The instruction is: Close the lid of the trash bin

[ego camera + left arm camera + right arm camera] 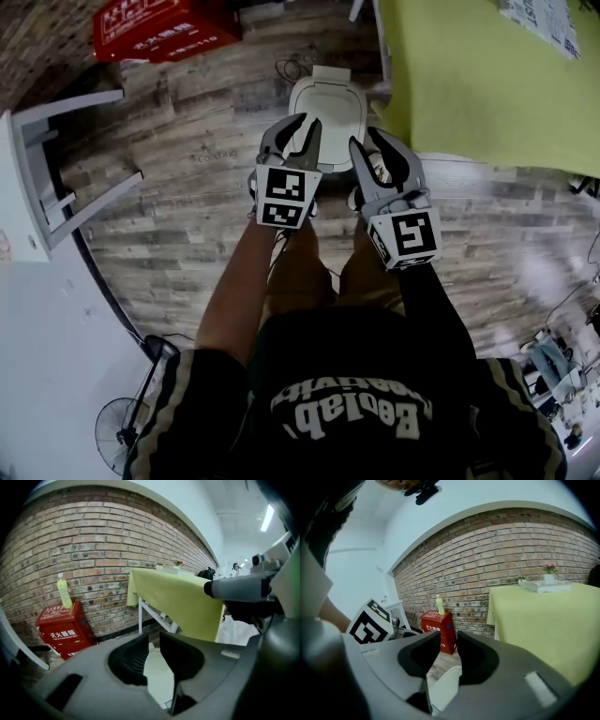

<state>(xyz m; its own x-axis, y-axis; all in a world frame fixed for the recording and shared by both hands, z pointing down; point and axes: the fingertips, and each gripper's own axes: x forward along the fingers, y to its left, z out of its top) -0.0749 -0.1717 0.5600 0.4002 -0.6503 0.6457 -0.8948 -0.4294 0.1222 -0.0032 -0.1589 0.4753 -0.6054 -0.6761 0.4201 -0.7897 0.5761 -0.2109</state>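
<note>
A white trash bin [328, 105] stands on the wood-pattern floor, just ahead of both grippers. From above I see only its white top face, with a hinge piece at its far edge. The lid appears to lie flat on the bin. My left gripper [298, 133] hovers over the bin's near left part, jaws a little apart and empty. My right gripper [377, 150] hangs by the bin's near right edge, also slightly open and empty. The bin [158, 679] shows white through the left jaws. The bin's rounded edge [444, 682] shows between the right jaws.
A red box [164, 28] stands against the brick wall [93, 550] with a yellow-green bottle [63, 590] on top. A table with a yellow-green cloth [487, 75] stands right of the bin. A white shelf [37, 178] is at left, a fan [122, 433] at lower left.
</note>
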